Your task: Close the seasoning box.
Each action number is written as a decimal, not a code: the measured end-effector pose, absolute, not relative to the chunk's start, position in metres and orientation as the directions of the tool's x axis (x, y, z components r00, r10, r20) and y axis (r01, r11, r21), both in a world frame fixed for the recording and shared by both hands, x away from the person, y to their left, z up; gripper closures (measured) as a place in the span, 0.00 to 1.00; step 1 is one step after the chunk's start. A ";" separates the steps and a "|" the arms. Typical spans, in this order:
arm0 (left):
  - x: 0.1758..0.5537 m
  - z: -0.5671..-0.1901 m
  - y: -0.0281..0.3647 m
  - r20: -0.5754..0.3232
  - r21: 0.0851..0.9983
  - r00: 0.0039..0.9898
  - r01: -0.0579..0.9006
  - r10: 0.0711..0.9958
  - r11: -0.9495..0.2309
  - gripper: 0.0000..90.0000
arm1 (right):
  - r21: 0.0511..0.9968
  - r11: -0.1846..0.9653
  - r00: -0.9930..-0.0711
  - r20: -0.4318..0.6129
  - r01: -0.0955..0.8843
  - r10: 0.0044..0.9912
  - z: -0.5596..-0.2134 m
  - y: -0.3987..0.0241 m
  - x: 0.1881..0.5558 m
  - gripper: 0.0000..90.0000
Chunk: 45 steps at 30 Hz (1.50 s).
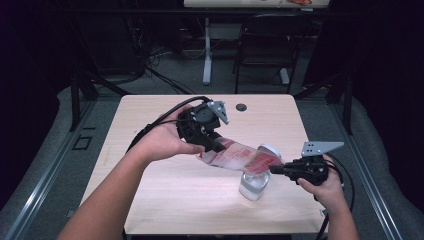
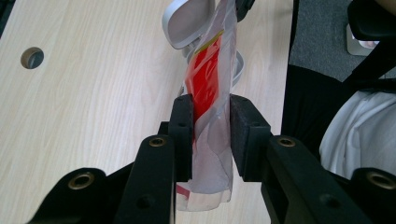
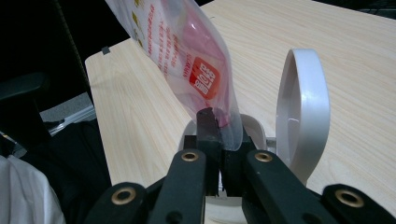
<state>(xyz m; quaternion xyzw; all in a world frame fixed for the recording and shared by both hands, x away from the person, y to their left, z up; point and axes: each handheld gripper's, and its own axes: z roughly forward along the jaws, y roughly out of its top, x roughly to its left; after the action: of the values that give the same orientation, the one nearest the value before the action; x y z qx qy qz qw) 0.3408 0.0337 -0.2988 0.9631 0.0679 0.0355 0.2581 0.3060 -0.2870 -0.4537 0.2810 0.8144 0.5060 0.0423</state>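
A clear plastic pouch (image 1: 240,157) with red and white print hangs slanted above the table, held at both ends. My left gripper (image 1: 220,145) is shut on its upper end; in the left gripper view both pads press the pouch (image 2: 210,84). My right gripper (image 1: 277,169) is shut on its lower end, and in the right gripper view the jaws (image 3: 219,126) pinch the pouch (image 3: 187,51) corner right over the mouth of a clear jar (image 1: 254,184). The jar's white flip lid (image 3: 301,107) stands open beside the gripper.
The light wooden table (image 1: 175,200) has a round cable hole (image 1: 241,107) near its far edge. Beyond it stand a dark chair (image 1: 265,40) and a white table leg (image 1: 207,55). Cables trail from both grippers.
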 end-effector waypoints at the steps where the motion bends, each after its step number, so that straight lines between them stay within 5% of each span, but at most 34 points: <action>1: 0.341 -0.299 0.034 0.032 0.502 0.988 0.114 0.150 -0.857 0.80 | 0.848 0.331 -0.839 0.215 0.415 0.500 -0.454 -0.287 0.306 0.98; 45: 0.342 -0.301 0.029 0.025 0.501 0.989 0.114 0.146 -0.858 0.80 | 0.836 0.335 -0.829 0.227 0.435 0.511 -0.460 -0.289 0.310 0.98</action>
<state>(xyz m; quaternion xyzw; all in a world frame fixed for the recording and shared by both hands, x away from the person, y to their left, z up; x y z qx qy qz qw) 0.3417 0.0289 -0.3007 0.9633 0.0674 0.0308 0.2580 0.3098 -0.2885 -0.4596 0.2899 0.8160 0.4987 0.0382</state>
